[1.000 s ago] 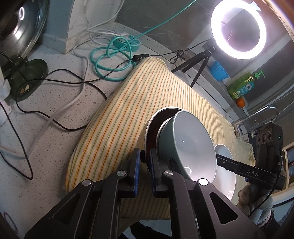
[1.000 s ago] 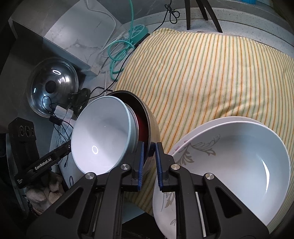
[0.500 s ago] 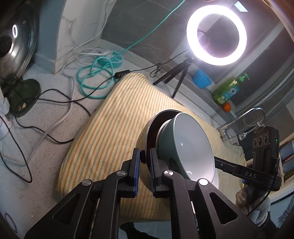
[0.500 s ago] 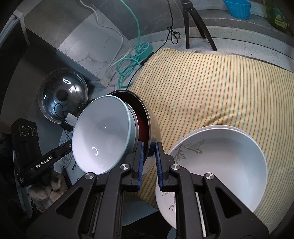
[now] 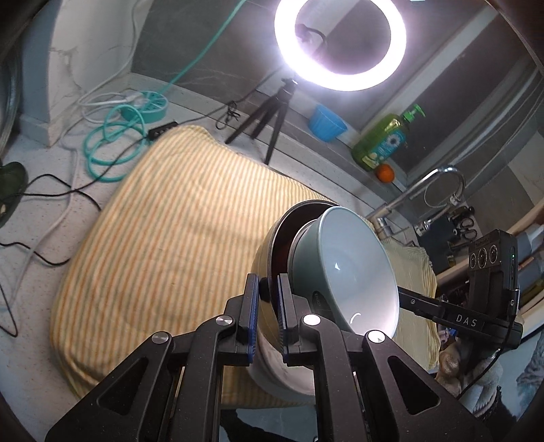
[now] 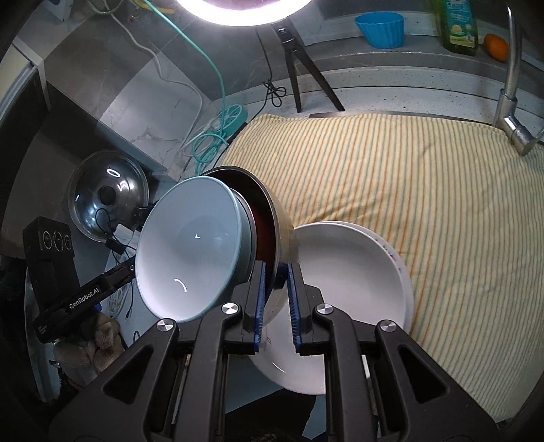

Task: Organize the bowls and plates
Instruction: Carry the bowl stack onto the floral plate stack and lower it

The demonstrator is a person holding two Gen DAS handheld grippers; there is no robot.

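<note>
A speckled stone kitchen surface under a glowing ring light carries a thick yellow striped cloth spread like a cushion.

Nearest the lens in the left wrist view, the left hand-held gripper is clenched on the thin rim of a metal bowl, blue pads either side of the edge at 12 o'clock from the fingers. The bowl is tipped on its side, steel outside and dark red within. Nested in it, at 1 o'clock, sits a pale blue-green ceramic bowl, smooth, glossy and deep.

In the right wrist view, the right hand-held gripper clamps the same metal bowl's opposite rim, the blue-green bowl at 11 o'clock from its fingers. Both bowls hang tilted above the cloth. Just past the gripper at 2 o'clock, white plates are stacked on the cloth's near edge, round, shallow and shiny.

Farther off, teal cable coils lie at 10 o'clock beside a domed steel lid. At the back, a black tripod, a ribbed blue cup, a green soap bottle, an orange and a chrome tap line the ledge.
</note>
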